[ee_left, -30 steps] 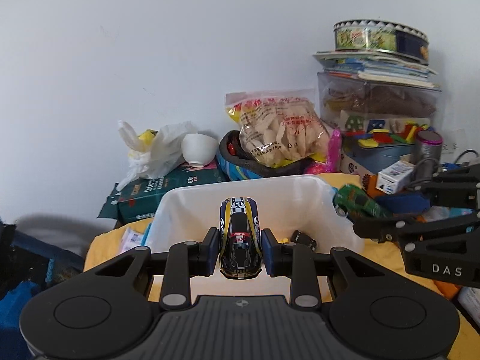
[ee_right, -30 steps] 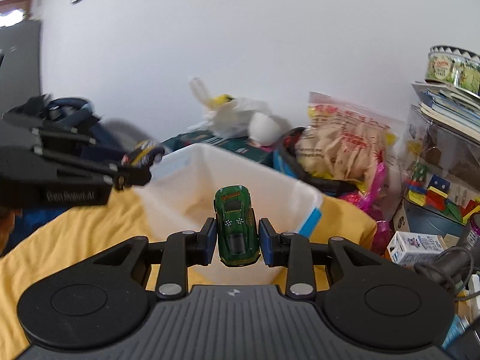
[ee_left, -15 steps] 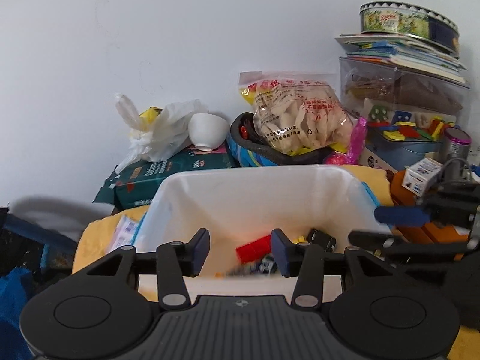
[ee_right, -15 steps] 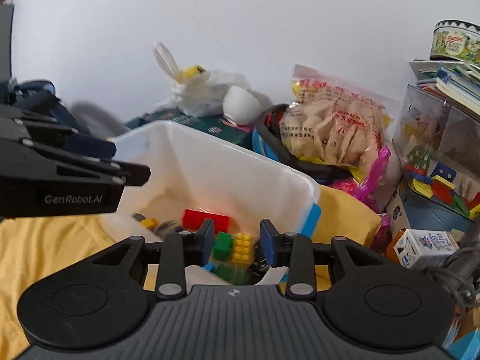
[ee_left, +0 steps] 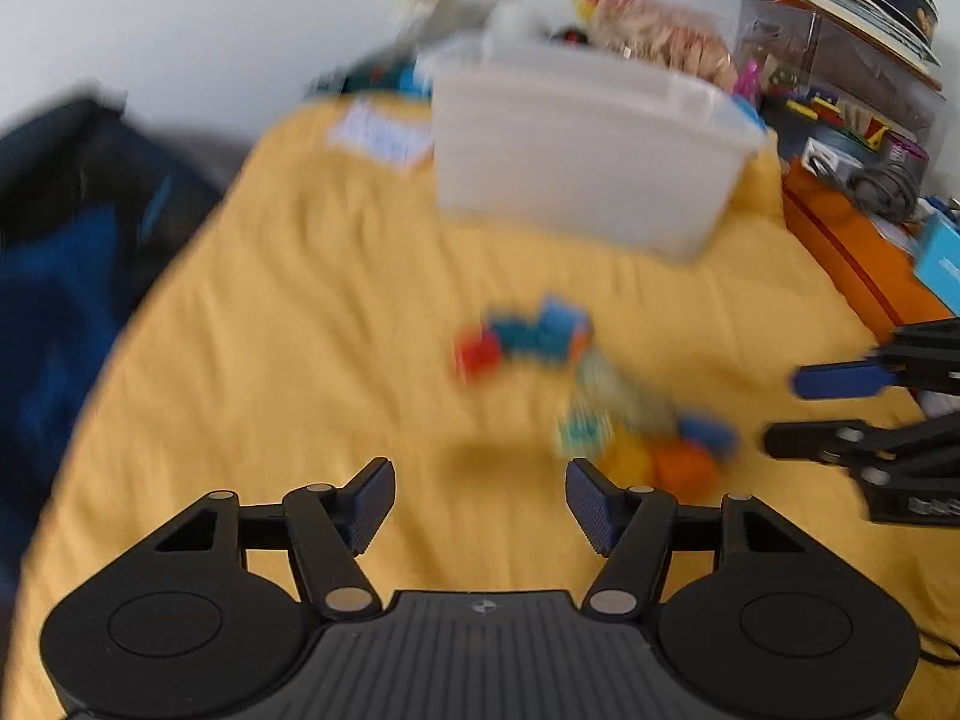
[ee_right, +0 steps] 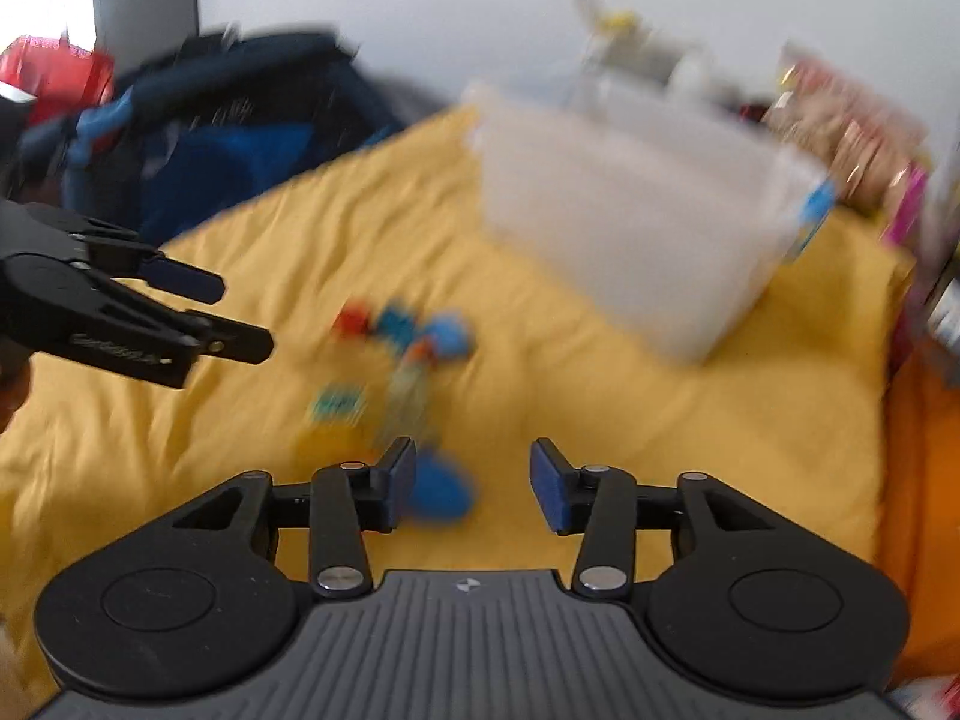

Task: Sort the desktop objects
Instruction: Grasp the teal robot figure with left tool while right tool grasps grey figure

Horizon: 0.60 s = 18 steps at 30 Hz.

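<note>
Both views are motion-blurred. A white plastic bin (ee_left: 588,150) stands on the yellow cloth (ee_left: 300,300) at the back; it also shows in the right wrist view (ee_right: 630,210). A heap of small coloured toys and blocks (ee_left: 576,384) lies on the cloth in front of it, also seen in the right wrist view (ee_right: 396,360). My left gripper (ee_left: 480,504) is open and empty above the cloth, left of the heap. My right gripper (ee_right: 473,480) is open and empty, with a blue piece (ee_right: 441,489) by its left finger.
A dark blue bag (ee_left: 66,240) lies at the cloth's left edge. An orange box (ee_left: 858,252), a clear box of toys (ee_left: 840,84) and a snack bag (ee_left: 648,30) crowd the back right. Paper (ee_left: 384,135) lies left of the bin.
Both grippers let their toy cars drop into the bin, opened wide, and pulled back and down toward the toy heap on the cloth.
</note>
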Motion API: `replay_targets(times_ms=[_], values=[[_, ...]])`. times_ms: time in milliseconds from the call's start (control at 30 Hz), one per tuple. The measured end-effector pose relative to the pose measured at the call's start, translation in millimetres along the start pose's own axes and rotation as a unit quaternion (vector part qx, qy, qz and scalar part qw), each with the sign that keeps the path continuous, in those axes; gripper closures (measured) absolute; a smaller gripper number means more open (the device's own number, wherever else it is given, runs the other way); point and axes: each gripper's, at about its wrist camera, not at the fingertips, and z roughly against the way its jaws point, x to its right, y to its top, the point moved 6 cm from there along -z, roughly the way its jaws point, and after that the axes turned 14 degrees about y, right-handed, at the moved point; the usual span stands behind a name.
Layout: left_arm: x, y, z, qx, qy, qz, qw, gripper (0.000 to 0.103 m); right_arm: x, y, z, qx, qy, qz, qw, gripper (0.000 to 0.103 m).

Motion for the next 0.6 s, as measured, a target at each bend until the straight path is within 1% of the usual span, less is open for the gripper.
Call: replay_targets(times_ms=[33, 67, 100, 133, 200, 267, 333, 367, 433, 467, 500, 533, 567, 600], values=[[-1, -14, 4, -0.011, -0.005, 0.006, 0.9999, 0.036, -5, -5, -5, -0.006, 0.006, -0.004, 1.0, 0.059], [-1, -25, 7, -0.019, -0.003, 0.007, 0.9998, 0.036, -9, -6, -8, -0.012, 0.011, -0.002, 1.0, 0.063], [-2, -37, 10, -0.027, -0.002, 0.004, 0.9996, 0.036, -11, -4, -10, -0.014, 0.012, 0.002, 1.0, 0.065], [-1, -47, 13, -0.033, -0.002, -0.002, 0.9995, 0.036, -13, 1, -13, -0.013, 0.012, 0.01, 1.0, 0.065], [2, -58, 15, -0.036, 0.002, -0.021, 0.9991, 0.036, -20, 11, -17, -0.012, 0.008, 0.025, 1.0, 0.064], [6, -65, 18, -0.037, 0.009, -0.038, 0.9986, 0.036, -15, 25, -28, -0.012, 0.002, 0.029, 1.0, 0.064], [5, -62, 21, -0.03, 0.007, -0.034, 0.9989, 0.036, -7, 37, -44, -0.009, 0.004, 0.022, 1.0, 0.063], [4, -59, 23, -0.027, 0.006, -0.031, 0.9991, 0.036, -4, 40, -53, -0.012, -0.002, 0.021, 1.0, 0.061], [3, -52, 24, -0.018, 0.005, -0.027, 0.9995, 0.036, 1, 41, -68, -0.025, -0.013, 0.017, 0.999, 0.06], [3, -45, 23, -0.013, 0.002, -0.024, 0.9996, 0.036, 3, 39, -73, -0.035, -0.009, 0.016, 0.999, 0.062], [4, -38, 23, -0.008, -0.001, -0.021, 0.9998, 0.036, 3, 36, -77, -0.044, -0.006, 0.014, 0.999, 0.067], [5, -28, 21, -0.003, -0.007, -0.014, 0.9999, 0.036, 3, 33, -79, -0.049, -0.003, 0.01, 0.999, 0.068], [7, -17, 18, 0.003, -0.018, -0.005, 0.9998, 0.036, 2, 30, -76, -0.046, -0.002, 0.009, 0.999, 0.068], [9, -6, 15, 0.006, -0.031, 0.006, 0.9995, 0.036, 1, 28, -73, -0.045, 0.0, 0.012, 0.999, 0.071]])
